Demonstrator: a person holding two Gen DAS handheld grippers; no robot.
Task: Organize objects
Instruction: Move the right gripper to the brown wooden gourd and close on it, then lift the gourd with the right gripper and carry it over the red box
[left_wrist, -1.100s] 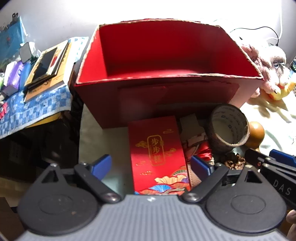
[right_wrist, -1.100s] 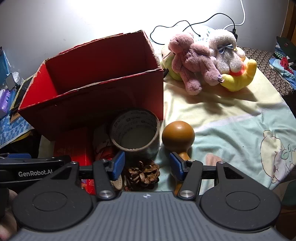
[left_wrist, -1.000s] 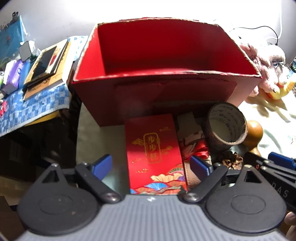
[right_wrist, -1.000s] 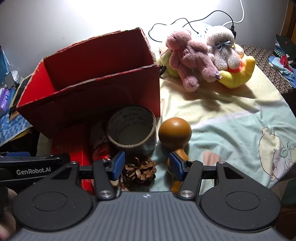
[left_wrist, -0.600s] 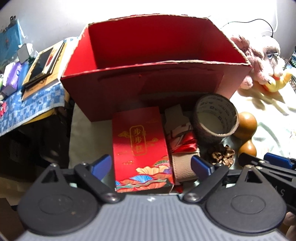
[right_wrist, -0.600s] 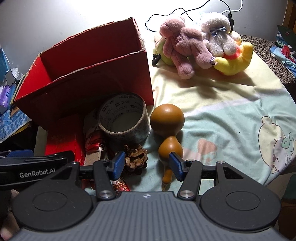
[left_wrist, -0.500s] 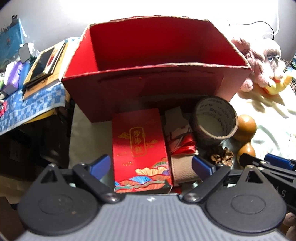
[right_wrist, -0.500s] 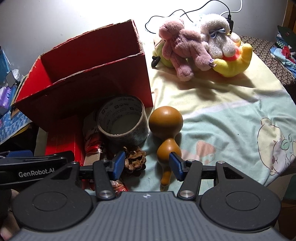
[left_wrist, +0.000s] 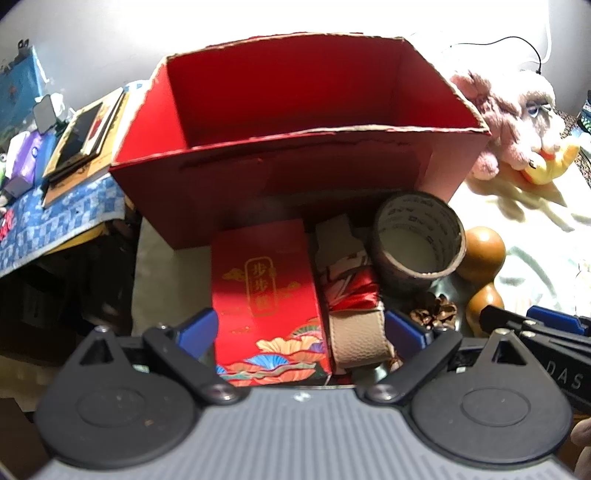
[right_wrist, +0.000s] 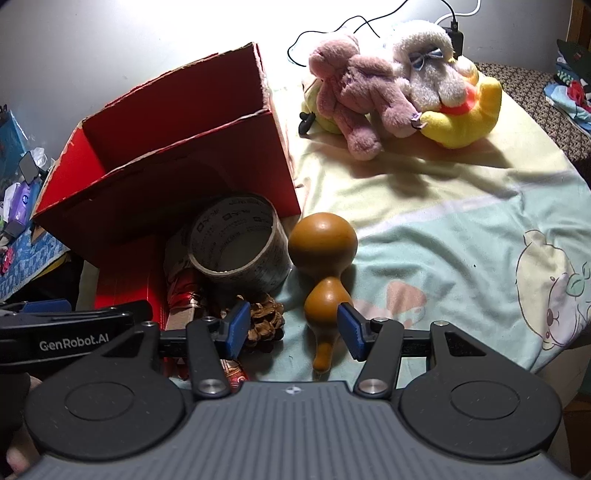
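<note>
I'm lining up two picks at once — my left gripper (left_wrist: 300, 328) hangs wide open over the red packet box (left_wrist: 266, 295), nothing held, while my right gripper (right_wrist: 290, 328) is open around the gourd (right_wrist: 322, 258), pads not touching it. Both lie on the bed sheet (right_wrist: 443, 240) just before the empty red carton (left_wrist: 295, 122). Next I must lower and close cleanly — tape roll (right_wrist: 240, 243) and pine cone (right_wrist: 266, 319) crowd in between.

Open red cardboard box (left_wrist: 295, 110) standing empty behind a red printed packet (left_wrist: 267, 299), a beige strap with red ribbon (left_wrist: 354, 314), a tape roll (left_wrist: 419, 243), a pinecone (left_wrist: 434, 312) and a brown gourd (left_wrist: 482, 258). Left gripper (left_wrist: 300, 328) spread wide around packet and strap, pressing neither.
</note>
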